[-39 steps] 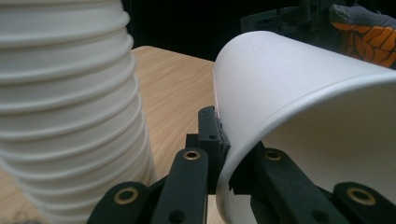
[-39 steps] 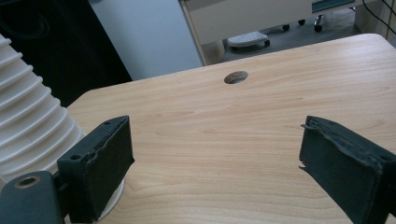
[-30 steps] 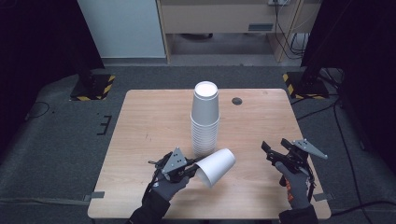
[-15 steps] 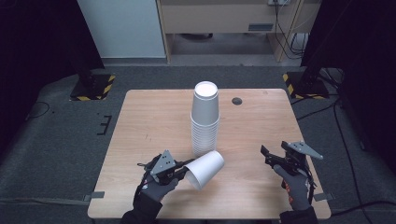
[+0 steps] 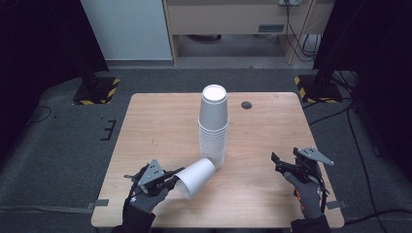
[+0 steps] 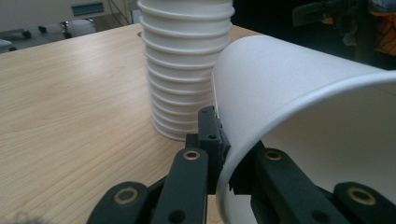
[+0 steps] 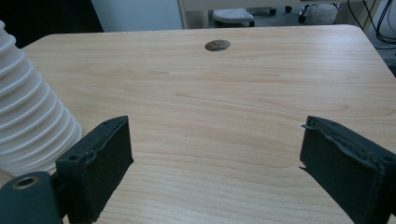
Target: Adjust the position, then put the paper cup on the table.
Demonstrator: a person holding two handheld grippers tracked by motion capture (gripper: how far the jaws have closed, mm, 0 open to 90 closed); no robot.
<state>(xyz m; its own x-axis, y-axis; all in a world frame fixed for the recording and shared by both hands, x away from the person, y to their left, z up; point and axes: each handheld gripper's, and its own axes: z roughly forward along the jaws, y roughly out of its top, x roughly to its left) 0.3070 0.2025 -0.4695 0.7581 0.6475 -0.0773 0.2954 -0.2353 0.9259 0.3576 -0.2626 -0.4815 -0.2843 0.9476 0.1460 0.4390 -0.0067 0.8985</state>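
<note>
The table [image 5: 160, 121] is pale wood with a fine straight grain, rectangular with rounded corners, and a small dark round hole [image 5: 247, 105] sits near its far edge; at the middle stands a stack of white paper cups [image 5: 214, 126], upside down, the rolled rims forming close ridges down the lower part and the top cup's wall smooth and tapering. The single cup [image 5: 195, 177] is the same matt white paper, a tapered cone with a thin rolled lip; it lies tilted on its side near the front of the table, its narrow base just beside the foot of the stack and its open mouth towards the left gripper [image 5: 170, 180]; that gripper's black jaws pinch the rim, one inside the mouth and one outside, as the left gripper view shows. The right gripper [image 5: 278, 163] hovers at the table's right front, well apart from the cups; its ribbed black pads [image 7: 105, 163] stand spread wide with bare wood between them.
</note>
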